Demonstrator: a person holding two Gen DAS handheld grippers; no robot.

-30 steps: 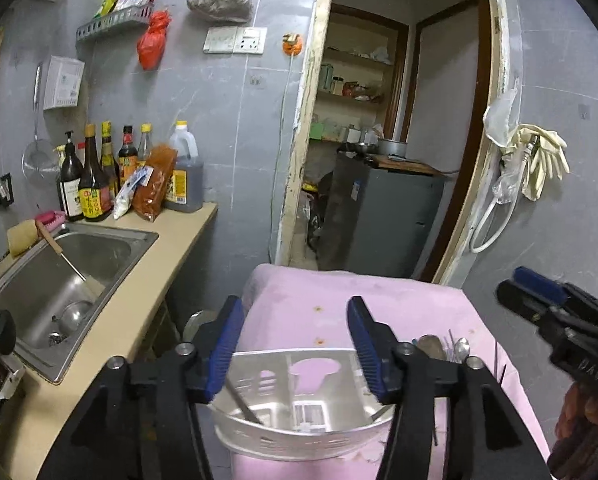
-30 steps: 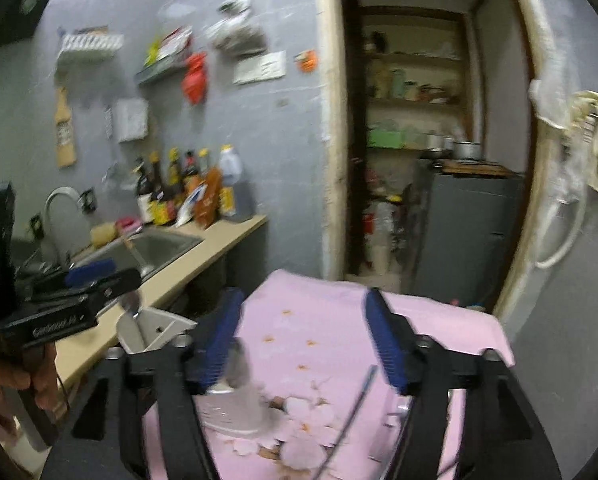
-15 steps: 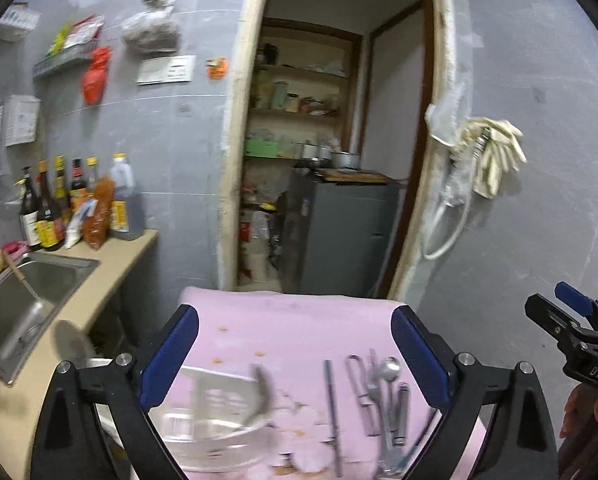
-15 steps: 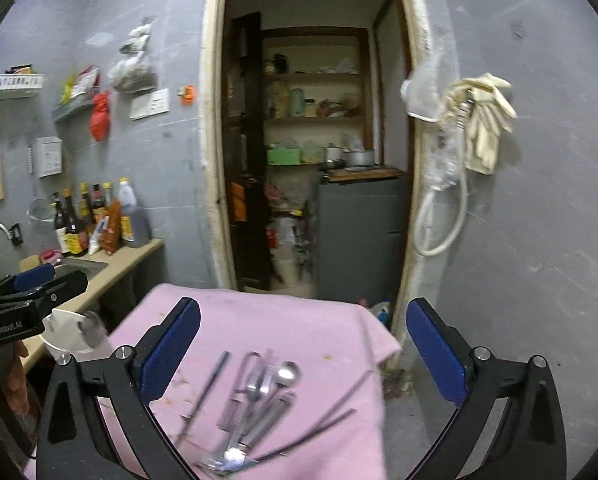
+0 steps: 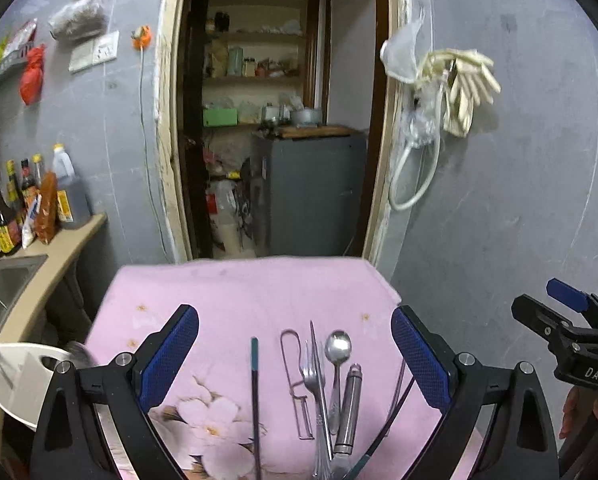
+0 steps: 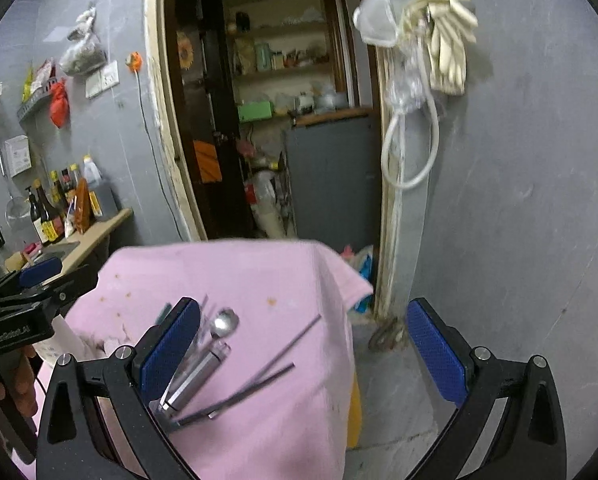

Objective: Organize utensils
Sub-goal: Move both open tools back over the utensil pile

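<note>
Loose metal utensils lie on a pink flowered cloth point(image 5: 239, 292). Among them are a spoon point(image 5: 338, 345), a fork point(image 5: 310, 378), a wire-handled peeler point(image 5: 295, 388), a steel handle point(image 5: 349, 408) and a dark chopstick point(image 5: 254, 396). My left gripper point(image 5: 295, 356) hovers above them, open and with nothing between its pads. My right gripper point(image 6: 303, 352) is open too, over the cloth's right edge. The spoon point(image 6: 225, 320) and two thin chopsticks point(image 6: 275, 372) lie just left of its middle. A white utensil holder point(image 5: 19, 376) stands at the cloth's left end.
A counter point(image 5: 59, 248) with a sink and several sauce bottles point(image 5: 3, 216) runs along the left wall. An open doorway point(image 5: 275, 120) with a grey cabinet point(image 5: 311, 188) lies beyond the table. Gloves and a hose point(image 5: 455, 92) hang on the right wall. The cloth's right side drops to bare floor point(image 6: 395, 392).
Both grippers swung right, away from the white holder and onto the loose utensils. Both pairs of jaws opened much wider. The holder slid to the left edge of view.
</note>
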